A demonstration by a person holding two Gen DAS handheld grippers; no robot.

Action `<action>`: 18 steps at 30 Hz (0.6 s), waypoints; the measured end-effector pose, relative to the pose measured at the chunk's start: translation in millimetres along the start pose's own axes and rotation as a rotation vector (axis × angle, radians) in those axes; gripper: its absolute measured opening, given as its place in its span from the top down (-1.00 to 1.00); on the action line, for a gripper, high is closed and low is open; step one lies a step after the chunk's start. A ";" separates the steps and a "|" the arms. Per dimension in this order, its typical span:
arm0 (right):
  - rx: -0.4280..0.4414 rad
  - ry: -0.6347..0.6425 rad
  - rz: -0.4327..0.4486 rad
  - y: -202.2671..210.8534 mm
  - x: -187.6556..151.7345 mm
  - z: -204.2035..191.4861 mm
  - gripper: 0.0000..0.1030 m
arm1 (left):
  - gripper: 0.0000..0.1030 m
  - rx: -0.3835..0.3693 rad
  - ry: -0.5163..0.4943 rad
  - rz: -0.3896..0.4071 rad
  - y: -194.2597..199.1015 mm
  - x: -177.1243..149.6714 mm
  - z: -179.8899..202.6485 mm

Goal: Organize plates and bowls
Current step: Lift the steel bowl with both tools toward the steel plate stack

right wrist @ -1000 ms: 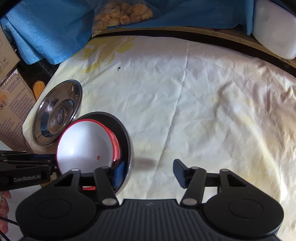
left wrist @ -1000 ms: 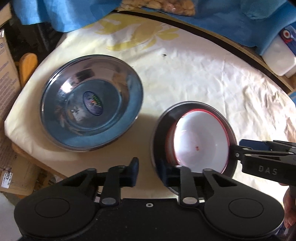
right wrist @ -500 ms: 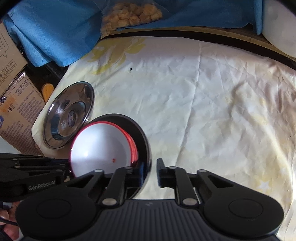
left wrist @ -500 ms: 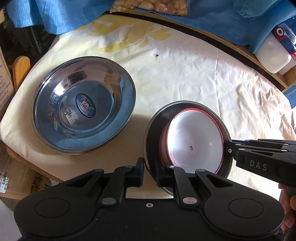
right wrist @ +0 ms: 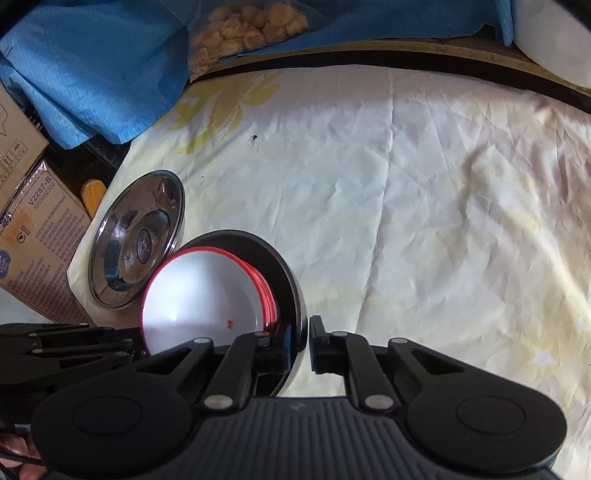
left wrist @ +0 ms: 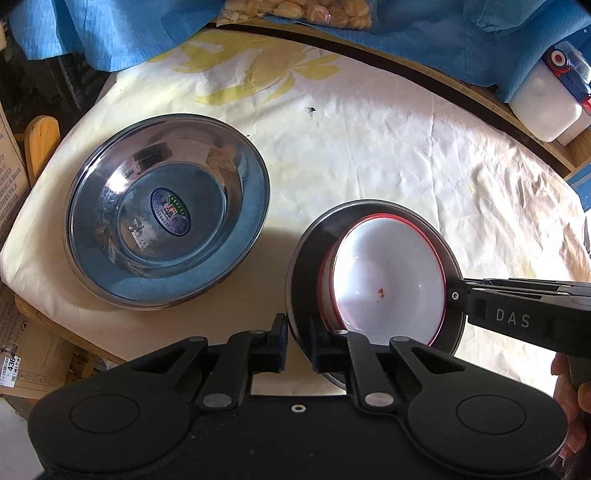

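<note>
A dark steel bowl (left wrist: 306, 266) (right wrist: 286, 273) holds nested white bowls with red rims (left wrist: 388, 280) (right wrist: 199, 295) near the table's front edge. My left gripper (left wrist: 299, 345) is shut on the dark bowl's near-left rim. My right gripper (right wrist: 306, 347) is shut on the opposite rim; it shows from the side in the left wrist view (left wrist: 517, 314). The left gripper (right wrist: 55, 350) appears at the lower left of the right wrist view. A wide shiny steel plate (left wrist: 166, 221) (right wrist: 136, 240) with an oval sticker lies flat to the left of the held bowl.
A cream tablecloth (left wrist: 369, 147) (right wrist: 424, 203) with yellow flowers covers the table. Blue cloth (left wrist: 129, 29) and a bag of snacks (right wrist: 251, 26) lie at the back, a white container (left wrist: 546, 107) at back right. Cardboard boxes (right wrist: 33, 236) stand past the left edge. A hand (left wrist: 569, 398) holds the right gripper.
Both grippers' jaws have closed onto the dark bowl's rim, the right from wide open, the left from a smaller gap. The bowl stack stays in about the same place.
</note>
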State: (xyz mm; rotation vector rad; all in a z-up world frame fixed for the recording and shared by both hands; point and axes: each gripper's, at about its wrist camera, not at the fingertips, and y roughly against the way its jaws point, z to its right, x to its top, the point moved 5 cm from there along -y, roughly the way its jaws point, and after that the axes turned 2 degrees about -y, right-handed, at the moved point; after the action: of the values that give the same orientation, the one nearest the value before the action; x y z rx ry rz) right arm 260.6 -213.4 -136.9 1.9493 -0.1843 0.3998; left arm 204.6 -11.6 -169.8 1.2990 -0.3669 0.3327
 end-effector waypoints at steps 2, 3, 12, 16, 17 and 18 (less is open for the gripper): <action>0.003 -0.005 0.002 0.0 0.0 0.3 0.81 | 0.76 -0.001 -0.001 -0.001 -0.1 0.0 -0.1; 0.003 -0.007 0.003 0.1 -0.1 0.3 0.81 | 0.76 -0.001 -0.001 0.000 0.0 0.0 -0.1; 0.009 -0.054 0.011 1.1 -2.8 2.9 0.82 | 0.77 -0.005 -0.008 0.000 0.1 0.4 0.3; 0.015 -0.073 0.014 1.9 -4.2 4.7 0.82 | 0.77 -0.007 -0.017 -0.004 0.1 0.1 0.3; 0.014 -0.075 0.014 2.1 -4.5 4.7 0.82 | 0.77 -0.007 -0.020 -0.005 0.1 0.1 0.5; 0.012 -0.076 0.014 2.3 -4.8 4.3 0.82 | 0.77 -0.007 -0.022 -0.006 -0.1 0.1 0.5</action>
State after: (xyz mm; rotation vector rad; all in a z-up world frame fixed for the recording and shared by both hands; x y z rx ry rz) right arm 256.2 -218.5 -138.2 1.9772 -0.2456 0.3371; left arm 204.7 -12.1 -169.7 1.2974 -0.3828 0.3124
